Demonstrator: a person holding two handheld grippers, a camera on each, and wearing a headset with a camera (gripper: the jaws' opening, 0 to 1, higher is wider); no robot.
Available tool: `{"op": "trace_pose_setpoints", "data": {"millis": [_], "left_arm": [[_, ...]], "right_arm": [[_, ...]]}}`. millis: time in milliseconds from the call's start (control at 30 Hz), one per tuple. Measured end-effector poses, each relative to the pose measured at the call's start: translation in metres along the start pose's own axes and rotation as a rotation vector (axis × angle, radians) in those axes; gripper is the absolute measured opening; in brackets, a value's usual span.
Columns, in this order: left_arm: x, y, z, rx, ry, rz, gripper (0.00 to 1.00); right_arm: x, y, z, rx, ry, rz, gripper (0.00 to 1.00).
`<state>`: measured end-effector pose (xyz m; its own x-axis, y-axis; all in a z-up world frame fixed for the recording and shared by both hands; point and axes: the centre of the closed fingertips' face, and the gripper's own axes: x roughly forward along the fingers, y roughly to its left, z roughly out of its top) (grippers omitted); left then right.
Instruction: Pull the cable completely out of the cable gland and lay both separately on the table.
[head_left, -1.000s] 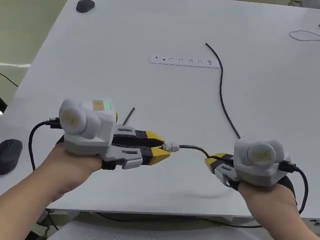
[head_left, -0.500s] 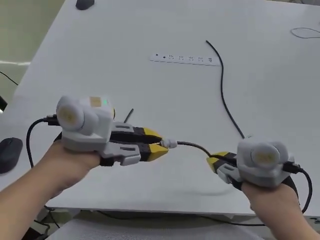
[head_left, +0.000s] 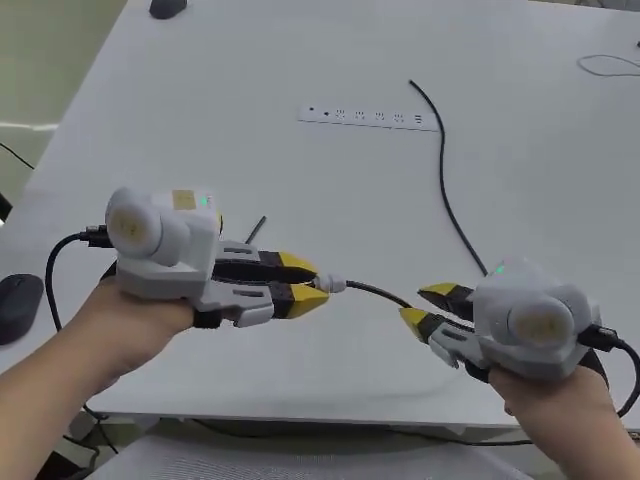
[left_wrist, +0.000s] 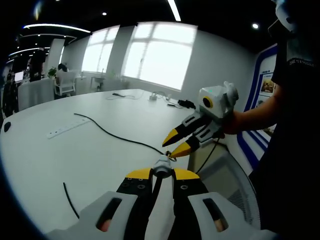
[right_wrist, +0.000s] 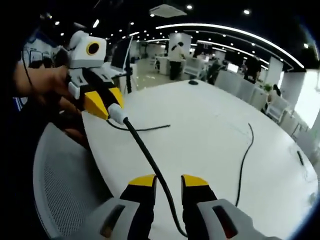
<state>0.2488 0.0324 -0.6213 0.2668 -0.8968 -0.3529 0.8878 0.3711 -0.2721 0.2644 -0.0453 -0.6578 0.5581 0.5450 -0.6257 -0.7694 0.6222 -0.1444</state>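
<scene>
Left claw: we have the left gripper (head_left: 305, 285) shut narrow on the cable gland (head_left: 336, 286), which pokes out past the yellow tips, held just above the white table (head_left: 250, 120) near its front edge.
Gland risk: only the rear of the gland seems to sit between the tips. We judge that a sharp tug could twist it loose or send it over the table edge.
Cable: the black cable (head_left: 443, 190) is threaded in the gland. It runs right between the other claw's jaws, then lies across the table, passing just beside the end of the power strip (head_left: 368, 117).
Right claw: the right gripper (head_left: 428, 304) stands wide, one jaw on each side of the cable and neither pressing it, as the right gripper view makes plain.
Grip risk: if we pull before we close, the jaws will only slide along the sheath. If we close off-centre, the cable may slip past a tip.
Pull risk: the long free tail could drag against the power strip as we draw it through.
Task state: cable not yet out; neither part is laid down.
</scene>
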Motion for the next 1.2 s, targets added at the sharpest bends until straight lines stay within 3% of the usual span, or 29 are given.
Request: {"op": "trace_pose_setpoints", "data": {"millis": [200, 267, 500, 800, 1200], "left_arm": [[0.001, -0.003, 0.000, 0.004, 0.004, -0.005, 0.15], [0.001, -0.003, -0.001, 0.003, 0.008, -0.005, 0.15], [0.001, -0.003, -0.001, 0.008, 0.010, -0.004, 0.15], [0.003, -0.007, -0.003, 0.016, 0.018, -0.008, 0.15], [0.003, -0.007, -0.002, 0.017, 0.013, -0.010, 0.15]], "right_arm": [[0.004, 0.024, 0.032, -0.151, -0.020, 0.058, 0.16], [0.007, 0.032, 0.037, -0.206, -0.011, 0.074, 0.15], [0.013, 0.044, 0.043, -0.270, -0.013, 0.093, 0.09], [0.014, 0.046, 0.044, -0.293, -0.020, 0.092, 0.01], [0.013, 0.041, 0.039, -0.202, -0.019, 0.081, 0.00]]}}
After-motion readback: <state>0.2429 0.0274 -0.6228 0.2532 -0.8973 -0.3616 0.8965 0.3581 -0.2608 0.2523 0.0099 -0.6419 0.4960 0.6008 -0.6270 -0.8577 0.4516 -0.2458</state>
